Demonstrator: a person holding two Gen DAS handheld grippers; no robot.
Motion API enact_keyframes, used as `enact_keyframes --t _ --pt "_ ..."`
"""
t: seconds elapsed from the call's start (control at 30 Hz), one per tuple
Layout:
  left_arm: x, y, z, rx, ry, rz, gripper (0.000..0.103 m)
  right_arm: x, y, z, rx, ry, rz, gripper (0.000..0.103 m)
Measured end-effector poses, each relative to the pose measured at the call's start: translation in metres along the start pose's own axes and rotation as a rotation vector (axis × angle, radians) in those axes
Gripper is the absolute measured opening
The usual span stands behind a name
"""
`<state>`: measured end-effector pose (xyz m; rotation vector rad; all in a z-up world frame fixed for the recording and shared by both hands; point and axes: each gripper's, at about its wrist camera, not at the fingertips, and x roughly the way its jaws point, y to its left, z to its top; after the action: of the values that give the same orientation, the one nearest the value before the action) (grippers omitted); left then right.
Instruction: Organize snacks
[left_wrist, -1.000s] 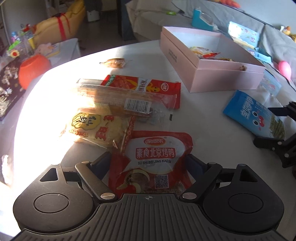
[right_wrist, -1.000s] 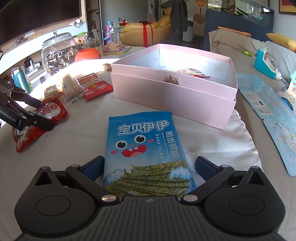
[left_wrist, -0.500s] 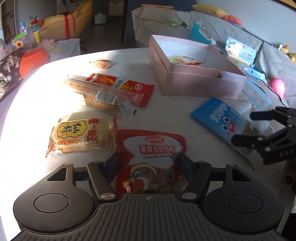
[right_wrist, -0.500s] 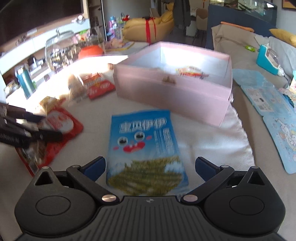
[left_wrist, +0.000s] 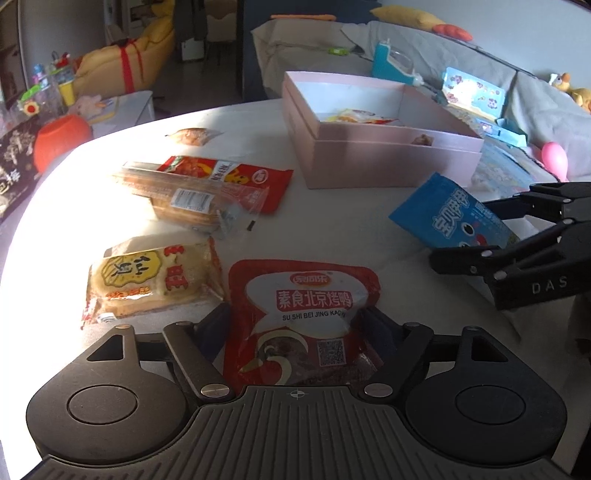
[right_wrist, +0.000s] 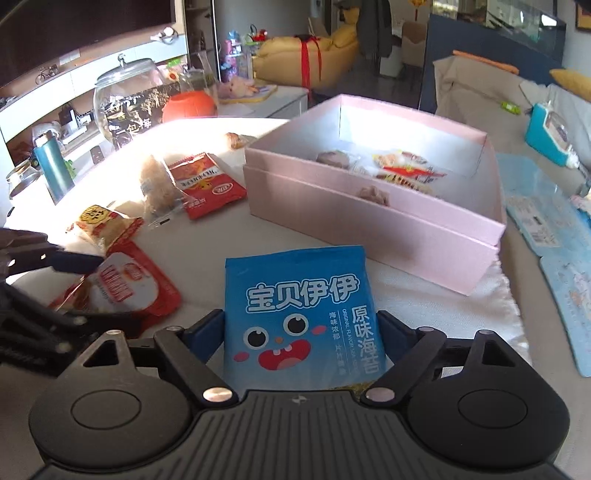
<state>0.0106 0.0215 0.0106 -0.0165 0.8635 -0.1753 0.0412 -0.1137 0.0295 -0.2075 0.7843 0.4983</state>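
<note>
You closed your right gripper (right_wrist: 301, 332) on the blue packet (right_wrist: 301, 314) and lifted it toward the pink box (right_wrist: 373, 218) ahead, while your left gripper (left_wrist: 295, 325) pinched the red pouch (left_wrist: 301, 314), so both looked ready for boxing.

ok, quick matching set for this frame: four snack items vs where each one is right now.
Items:
1. blue seaweed pack
2. red roast-duck pouch
3. yellow rice-cracker pack
4. orange-and-white wrapped snack

Places:
A. inside the pink box
B. in the left gripper
C. lying on the table, ungripped
D. in the right gripper

Pairs: 1-D, 2-B, 3-C, 4-A
</note>
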Motion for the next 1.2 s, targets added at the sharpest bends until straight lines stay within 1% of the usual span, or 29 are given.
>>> enact_keyframes --t 0.1,0.13,0.17,0.23,0.3,0.33,0.4,0.47,0.5,0.53,0.57,0.63,0.67,0.73,0.8,0.9,0.93,0.97,1.0,1.03,1.07,1.1,1.13,1.2 --pt "-0.006 -0.008 -0.004 0.002 0.007 -0.124 0.075 -0.012 -0.004 -0.007 -0.020 0.002 -0.017 0.087" --pt "-0.008 -0.012 -0.007 0.010 0.010 -0.147 0.073 -0.015 -0.005 -0.009 -0.025 0.005 -0.024 0.087" --pt "-0.010 -0.016 -0.010 0.018 0.007 -0.153 0.071 -0.017 -0.007 -0.011 -0.028 0.010 -0.030 0.087" --pt "-0.014 -0.017 -0.015 0.011 -0.001 -0.145 0.070 -0.019 -0.007 -0.014 -0.034 0.016 -0.033 0.088" --pt "-0.018 -0.009 -0.020 -0.033 -0.007 -0.142 0.068 -0.022 -0.003 -0.012 -0.054 0.000 -0.045 0.089" --pt "-0.020 -0.003 -0.022 -0.059 -0.011 -0.129 0.068 -0.024 0.001 -0.009 -0.070 -0.018 -0.048 0.089" --pt "-0.028 0.009 -0.026 -0.093 -0.023 -0.063 0.068 -0.028 0.010 0.000 -0.099 -0.051 -0.029 0.093" --pt "-0.036 0.022 -0.030 -0.122 -0.031 -0.004 0.068 -0.029 0.023 0.014 -0.139 -0.076 0.031 0.094" --pt "-0.039 0.028 -0.033 -0.141 -0.029 0.014 0.068 -0.028 0.031 0.022 -0.161 -0.083 0.073 0.094" --pt "-0.041 0.035 -0.035 -0.162 -0.023 0.020 0.068 -0.025 0.040 0.030 -0.183 -0.087 0.114 0.094" --pt "-0.042 0.039 -0.038 -0.182 -0.018 0.010 0.068 -0.021 0.050 0.039 -0.204 -0.087 0.156 0.094" --pt "-0.044 0.043 -0.043 -0.200 -0.033 -0.009 0.068 -0.010 0.074 0.059 -0.241 -0.081 0.232 0.094" --pt "-0.044 0.042 -0.043 -0.198 -0.037 -0.007 0.069 -0.003 0.086 0.068 -0.257 -0.068 0.274 0.094" --pt "-0.044 0.041 -0.044 -0.196 -0.043 -0.002 0.069 0.017 0.111 0.087 -0.275 -0.015 0.346 0.090" --pt "-0.044 0.043 -0.045 -0.197 -0.045 -0.004 0.069 0.041 0.133 0.101 -0.268 0.046 0.386 0.084" --pt "-0.045 0.044 -0.046 -0.196 -0.051 -0.007 0.069 0.076 0.158 0.110 -0.283 0.115 0.373 0.084" --pt "-0.046 0.044 -0.048 -0.195 -0.053 -0.006 0.069 0.086 0.161 0.108 -0.291 0.144 0.376 0.084" --pt "-0.046 0.044 -0.048 -0.195 -0.055 -0.005 0.070 0.094 0.164 0.106 -0.294 0.169 0.375 0.081" --pt "-0.046 0.044 -0.048 -0.194 -0.058 -0.004 0.070 0.098 0.165 0.103 -0.294 0.191 0.370 0.070" --pt "-0.046 0.043 -0.050 -0.195 -0.061 -0.005 0.070 0.099 0.163 0.098 -0.296 0.194 0.355 0.065" --pt "-0.047 0.043 -0.051 -0.196 -0.065 -0.006 0.070 0.094 0.160 0.097 -0.297 0.178 0.342 0.049" --pt "-0.047 0.044 -0.052 -0.198 -0.069 -0.008 0.070 0.089 0.154 0.097 -0.284 0.187 0.343 0.035" --pt "-0.048 0.044 -0.053 -0.199 -0.070 -0.009 0.071 0.083 0.145 0.098 -0.250 0.200 0.359 0.034" --pt "-0.048 0.042 -0.053 -0.194 -0.072 -0.007 0.072 0.066 0.125 0.095 -0.200 0.190 0.371 0.034"
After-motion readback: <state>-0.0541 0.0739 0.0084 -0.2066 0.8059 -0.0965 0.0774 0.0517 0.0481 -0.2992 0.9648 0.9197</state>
